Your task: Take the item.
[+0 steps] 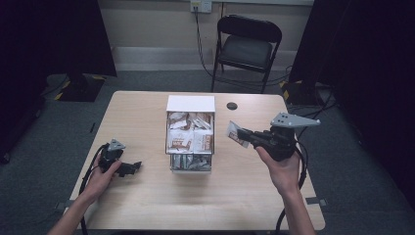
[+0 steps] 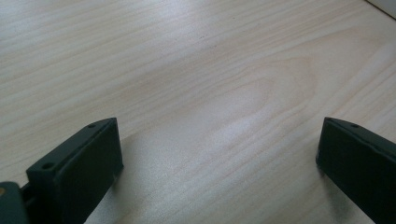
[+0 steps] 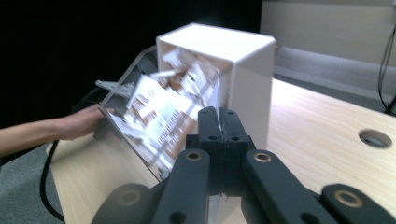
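Pale wood grain of the table (image 2: 201, 70) lies bare between the jaws of the left gripper (image 1: 128, 168), which stand wide apart and released, resting low near the table's left edge. Ahead of them, at the middle, stands a white box (image 1: 190, 104) with a clear sloping front, crammed with brown-and-white packets. Right of it, the right gripper (image 1: 243, 135) is clenched on one such packet (image 1: 235, 132), a thin white sachet with brown print, pinched edge-on between the pads and held above the table just beside the box. Beyond sits a black folding chair (image 1: 247, 46).
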### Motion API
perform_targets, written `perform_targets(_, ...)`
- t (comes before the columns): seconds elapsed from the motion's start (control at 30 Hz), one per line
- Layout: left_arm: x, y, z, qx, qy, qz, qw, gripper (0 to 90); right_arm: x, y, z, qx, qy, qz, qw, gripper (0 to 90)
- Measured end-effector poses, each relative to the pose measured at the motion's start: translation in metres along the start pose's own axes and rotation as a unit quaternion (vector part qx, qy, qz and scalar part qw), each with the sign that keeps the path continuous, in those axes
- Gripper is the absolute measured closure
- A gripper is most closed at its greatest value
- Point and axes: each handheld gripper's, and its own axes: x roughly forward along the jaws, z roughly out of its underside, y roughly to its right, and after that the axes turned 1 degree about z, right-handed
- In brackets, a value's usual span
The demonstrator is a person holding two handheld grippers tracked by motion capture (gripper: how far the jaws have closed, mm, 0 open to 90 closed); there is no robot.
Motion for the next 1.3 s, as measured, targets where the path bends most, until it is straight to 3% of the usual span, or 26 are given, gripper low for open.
perform_targets(0.53,0.0,0.0,0.0,0.0,0.0,0.0,1.0,0.0,0.003,0.021,0.031,0.023,-0.027,0.023,0.9991,89.8)
perform_targets(1.3,0.0,0.0,0.0,0.0,0.0,0.0,1.0,0.0,0.034,0.04,0.059,0.037,-0.063,0.03,0.9969,89.8)
